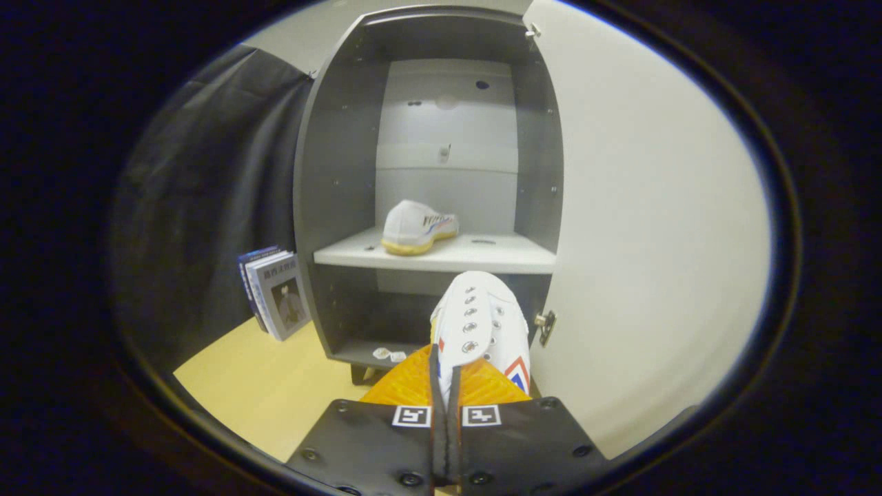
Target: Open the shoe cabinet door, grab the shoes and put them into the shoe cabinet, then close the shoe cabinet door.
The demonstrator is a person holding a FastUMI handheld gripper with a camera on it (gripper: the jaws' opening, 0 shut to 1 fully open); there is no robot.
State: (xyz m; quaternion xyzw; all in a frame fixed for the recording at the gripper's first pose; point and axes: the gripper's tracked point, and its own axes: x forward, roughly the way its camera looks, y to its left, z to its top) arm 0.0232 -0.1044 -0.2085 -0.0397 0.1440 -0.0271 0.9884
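Pale yellow wood floor [262, 386], black cloth wall, and a grey shoe cabinet [337, 172] standing with its white door [648, 227] swung wide — books [275, 293] lean beside it, cover writing too small to read. One white shoe [417, 227] sits yellow-soled on the shelf [482, 256]. The gripper [446, 386] is clamped on a second white shoe [482, 324] — metal eyelets, red-and-blue trim — just before the cabinet.
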